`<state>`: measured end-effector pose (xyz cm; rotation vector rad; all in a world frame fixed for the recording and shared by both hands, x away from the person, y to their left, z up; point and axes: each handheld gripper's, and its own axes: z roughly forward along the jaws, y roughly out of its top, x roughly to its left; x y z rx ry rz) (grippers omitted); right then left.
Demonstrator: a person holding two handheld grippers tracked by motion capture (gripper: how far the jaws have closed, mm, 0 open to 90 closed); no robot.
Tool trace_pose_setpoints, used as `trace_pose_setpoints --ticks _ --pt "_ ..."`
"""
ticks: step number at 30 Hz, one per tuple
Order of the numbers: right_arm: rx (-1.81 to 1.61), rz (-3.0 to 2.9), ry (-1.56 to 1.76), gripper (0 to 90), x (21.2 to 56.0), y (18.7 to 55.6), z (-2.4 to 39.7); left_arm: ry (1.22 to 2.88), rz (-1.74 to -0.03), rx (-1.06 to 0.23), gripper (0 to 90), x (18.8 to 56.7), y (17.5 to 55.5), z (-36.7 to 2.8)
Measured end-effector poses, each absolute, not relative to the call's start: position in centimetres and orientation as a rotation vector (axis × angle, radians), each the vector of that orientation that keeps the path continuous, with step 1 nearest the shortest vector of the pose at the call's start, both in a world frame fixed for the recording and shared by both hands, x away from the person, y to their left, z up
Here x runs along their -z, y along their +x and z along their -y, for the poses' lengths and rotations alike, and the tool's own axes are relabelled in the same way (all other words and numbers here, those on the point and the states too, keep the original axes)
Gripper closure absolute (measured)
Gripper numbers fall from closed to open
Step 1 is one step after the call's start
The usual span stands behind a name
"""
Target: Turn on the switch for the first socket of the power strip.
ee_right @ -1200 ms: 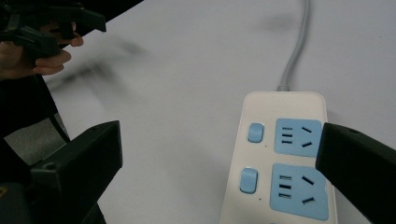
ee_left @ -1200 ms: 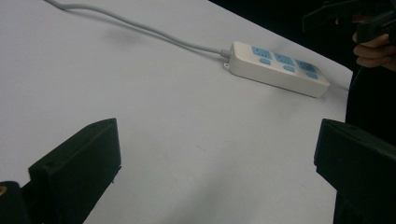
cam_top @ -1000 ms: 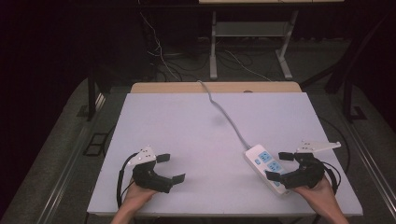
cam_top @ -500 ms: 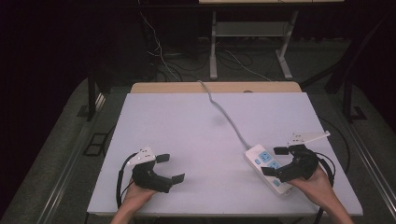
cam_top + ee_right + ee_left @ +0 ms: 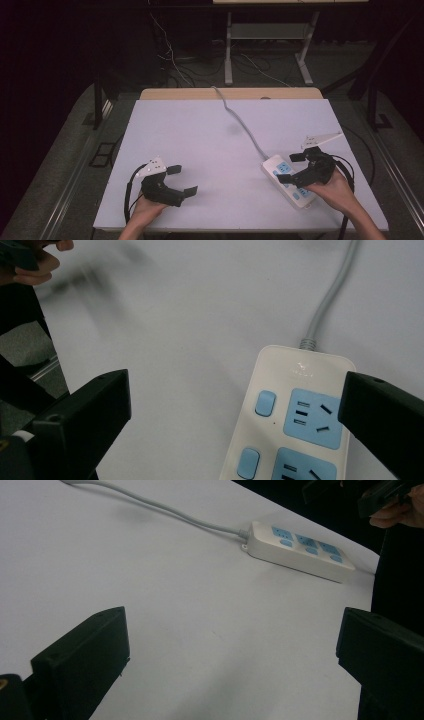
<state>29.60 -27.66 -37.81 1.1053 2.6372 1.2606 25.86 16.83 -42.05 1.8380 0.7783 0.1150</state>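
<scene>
A white power strip (image 5: 280,172) with blue sockets and switches lies flat at the table's right front; its grey cable (image 5: 240,120) runs to the back edge. My right gripper (image 5: 289,168) hovers open over the strip's cable end, its jaws straddling that end without touching it. The right gripper view has the strip (image 5: 300,410) and cable (image 5: 330,295) between the wide-apart jaws of the right gripper (image 5: 232,425). At the left front my left gripper (image 5: 183,180) rests open and empty. From the left gripper (image 5: 230,670) the strip (image 5: 300,550) lies farther off.
The white table (image 5: 200,135) has a wooden strip along its back edge. Behind it, cables lie on the dark floor beside a desk frame (image 5: 230,45). The person's other hand (image 5: 395,515) shows at the left gripper view's top right.
My right gripper has moved left and forward, from beside the power strip to over its cable end. The left gripper has stayed in place.
</scene>
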Motion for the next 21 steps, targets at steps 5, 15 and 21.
trace_pose_setpoints --ticks 5,15,21 --pt "-1.21 -2.682 1.092 0.2 37.9 30.1 27.2 1.84 -0.778 -0.115 0.0 42.1 25.9 -16.8" --pt "-1.109 -2.766 1.066 0.2 38.3 31.0 26.6 1.846 -0.776 -0.111 0.0 42.1 25.8 -16.8" --pt "-1.045 -2.808 1.034 2.4 38.4 31.5 26.3 1.848 -0.777 -0.108 0.0 42.1 25.8 -16.8"
